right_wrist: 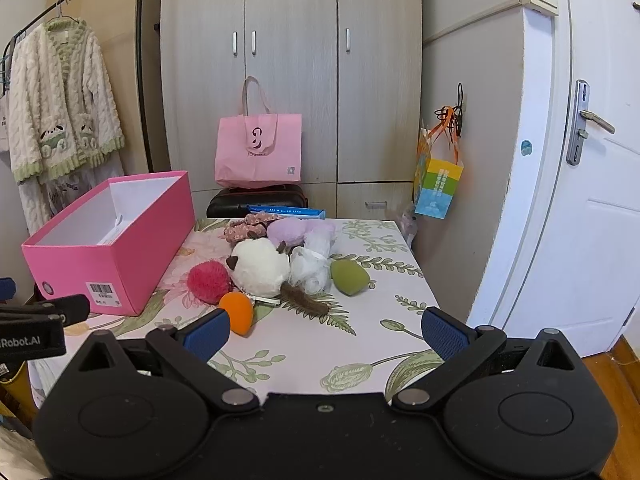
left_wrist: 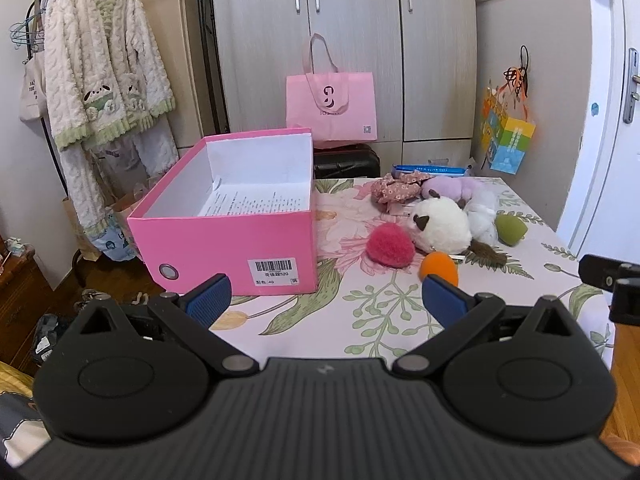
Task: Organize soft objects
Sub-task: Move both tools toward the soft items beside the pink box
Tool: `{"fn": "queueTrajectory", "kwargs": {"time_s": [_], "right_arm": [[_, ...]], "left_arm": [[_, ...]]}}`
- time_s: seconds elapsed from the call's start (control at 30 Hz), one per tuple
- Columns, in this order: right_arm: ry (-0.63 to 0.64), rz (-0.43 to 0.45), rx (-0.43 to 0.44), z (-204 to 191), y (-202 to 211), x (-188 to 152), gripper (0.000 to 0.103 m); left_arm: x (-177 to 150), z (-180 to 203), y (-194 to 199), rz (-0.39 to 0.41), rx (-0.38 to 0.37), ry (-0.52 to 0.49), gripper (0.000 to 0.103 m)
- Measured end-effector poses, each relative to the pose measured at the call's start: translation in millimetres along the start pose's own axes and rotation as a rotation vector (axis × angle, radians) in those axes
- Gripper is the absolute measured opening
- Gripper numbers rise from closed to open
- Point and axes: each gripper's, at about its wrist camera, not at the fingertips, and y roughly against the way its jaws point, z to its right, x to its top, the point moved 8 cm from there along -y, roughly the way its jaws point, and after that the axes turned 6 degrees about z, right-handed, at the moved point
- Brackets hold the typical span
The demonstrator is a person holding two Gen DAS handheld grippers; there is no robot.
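A: Where are the soft things?

B: Heaped at centre right of the left view: an orange ball (left_wrist: 439, 267) nearest, a red pom-pom (left_wrist: 390, 246) just left of it, a white plush (left_wrist: 442, 224) behind both, a green sponge (left_wrist: 511, 229) to its right. A lilac plush (left_wrist: 452, 188) and a floral scrunchie (left_wrist: 396, 188) lie at the back.

A: And where do they go?

B: Likely the pink box (left_wrist: 236, 248), left of centre, open-topped, with only a printed sheet inside. It stands just beside the pom-pom.

A: The grippers?

B: The left gripper (left_wrist: 326, 300) has its jaws wide apart, holding nothing, low in the frame over the tablecloth (left_wrist: 360, 320). The right gripper (right_wrist: 324, 330) is likewise spread and empty, with the ball just off its left pad (right_wrist: 208, 334).

A: So the first pick?

B: I'd take the ball with the right one: centre it between the pads, close gently since it should squash, and lift clear before crossing to the box, so the pom-pom isn't dragged.
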Motion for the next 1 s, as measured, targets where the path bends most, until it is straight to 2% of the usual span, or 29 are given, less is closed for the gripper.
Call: {"fn": "queueTrajectory", "kwargs": {"time_s": [0.17,0.5,0.73,0.9,1.0], "right_arm": [[0.002,0.004,-0.001,0,3,-1,0.103],[0.002,0.001,-0.003,0,4,-3,0.103],[0.0,-0.005,-0.007,1,3,-5,0.103],[0.006,-0.012,-0.001,-1,2,-9,0.103],[0.012,-0.008,0.006,-3,3,-9,0.103]], "left_arm": [[-2,-4,5,0.006,-0.023,0.043,0.099],[-4,-3,5,0.018,-0.023,0.033,0.1],[-8,-2,10,0.081,-0.056,0.019,0.103],[-10,-6,10,0.126,-0.089,0.068,0.103],[-11,-10,8,0.118,-0.08,0.077,0.103]]}}
